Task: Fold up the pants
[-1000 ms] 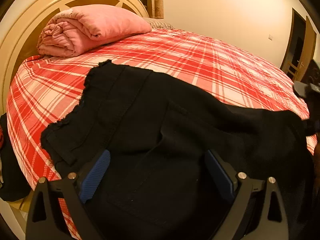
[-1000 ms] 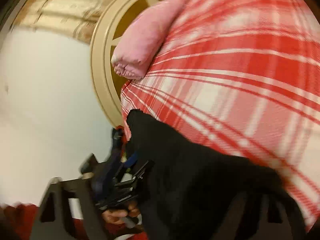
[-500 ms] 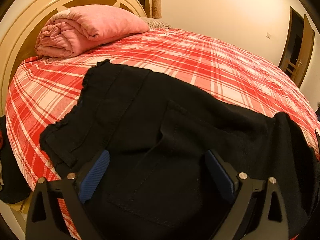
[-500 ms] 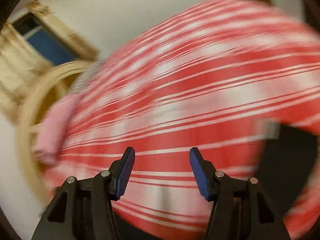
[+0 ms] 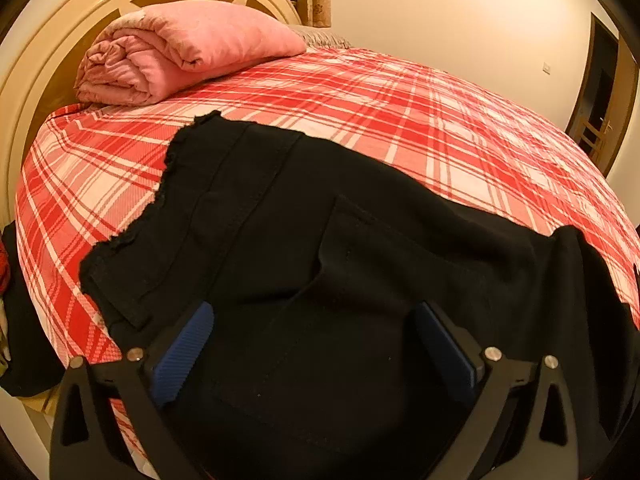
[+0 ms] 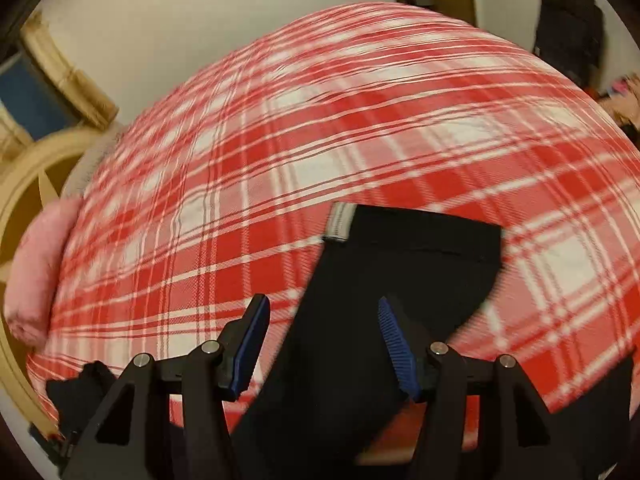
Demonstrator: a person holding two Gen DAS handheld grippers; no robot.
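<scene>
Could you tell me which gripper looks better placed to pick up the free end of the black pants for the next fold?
Probably the right gripper: its open fingers point along the pants toward the loose end with the grey band. The left gripper, also open, sits over the wide middle, with no edge between its fingers.

right hand-held gripper (image 6: 320, 344) swung from the headboard side, now spread wide over a pants (image 6: 400, 280) leg end
</scene>
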